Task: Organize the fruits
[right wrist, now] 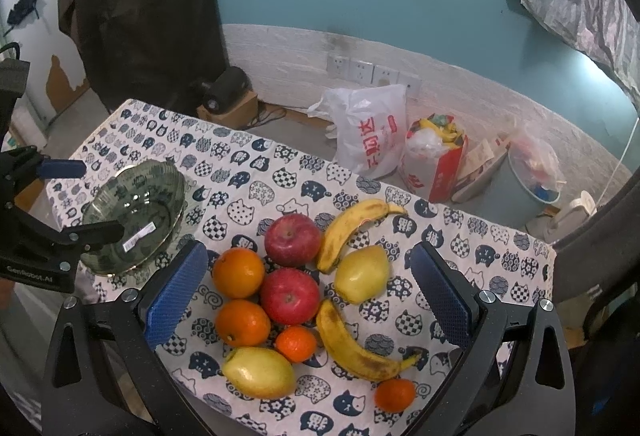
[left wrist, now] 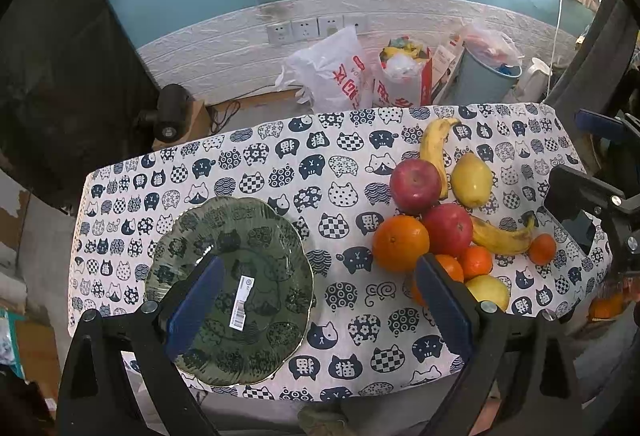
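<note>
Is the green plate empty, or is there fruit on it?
Empty. The green plate holds only a white barcode sticker; all the fruit lies on the tablecloth beside it.

The tablecloth (right wrist: 280,172) is white, printed all over with navy cat heads — checked, flowered, scaled, ringed. Toward its left edge sits the plate (left wrist: 192,228), smoky green glass with a thin gold rim and a white barcode sticker (left wrist: 241,302). Toward the right edge, two apples (right wrist: 290,296) are deep red, the oranges (right wrist: 239,273) bright orange, the small tangerines (right wrist: 296,344) darker orange. The pears (right wrist: 362,274) are pale yellow-green. Both bananas (right wrist: 352,344) are yellow, freckled brown. The pads (right wrist: 176,296) on the black gripper fingers are blue — finely dimpled.
</note>
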`<action>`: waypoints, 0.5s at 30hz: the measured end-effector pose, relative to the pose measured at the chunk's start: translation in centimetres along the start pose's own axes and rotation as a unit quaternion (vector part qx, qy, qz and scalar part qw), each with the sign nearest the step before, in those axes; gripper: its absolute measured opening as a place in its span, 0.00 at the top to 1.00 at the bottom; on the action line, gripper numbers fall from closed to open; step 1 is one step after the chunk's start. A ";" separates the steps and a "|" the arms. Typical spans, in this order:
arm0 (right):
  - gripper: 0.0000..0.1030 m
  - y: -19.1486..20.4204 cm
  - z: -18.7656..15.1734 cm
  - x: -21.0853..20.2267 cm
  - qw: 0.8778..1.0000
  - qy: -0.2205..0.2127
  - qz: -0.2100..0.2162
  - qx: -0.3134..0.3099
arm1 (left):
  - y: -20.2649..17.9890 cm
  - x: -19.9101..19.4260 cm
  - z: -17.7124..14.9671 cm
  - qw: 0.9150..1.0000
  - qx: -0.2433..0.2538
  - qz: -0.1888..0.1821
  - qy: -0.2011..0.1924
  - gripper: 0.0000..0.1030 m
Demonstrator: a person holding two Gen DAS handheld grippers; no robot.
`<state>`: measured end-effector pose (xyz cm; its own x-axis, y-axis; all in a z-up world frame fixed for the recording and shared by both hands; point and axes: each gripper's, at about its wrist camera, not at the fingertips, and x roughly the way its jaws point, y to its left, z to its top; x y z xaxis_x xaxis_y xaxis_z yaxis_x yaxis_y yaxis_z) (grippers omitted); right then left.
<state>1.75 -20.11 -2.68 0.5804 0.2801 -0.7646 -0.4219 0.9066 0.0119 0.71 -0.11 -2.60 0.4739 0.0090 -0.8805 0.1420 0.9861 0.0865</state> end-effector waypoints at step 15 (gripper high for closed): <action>0.03 -0.2 0.1 0.3 1.000 0.015 0.001 -0.003 | -0.5 1.4 0.3 1.000 0.008 -0.001 0.010 0.06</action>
<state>2.09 -20.16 -2.83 0.5592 0.2723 -0.7830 -0.4276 0.9039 0.0090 1.54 -0.59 -3.75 0.4554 0.0103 -0.8902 0.1575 0.9832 0.0920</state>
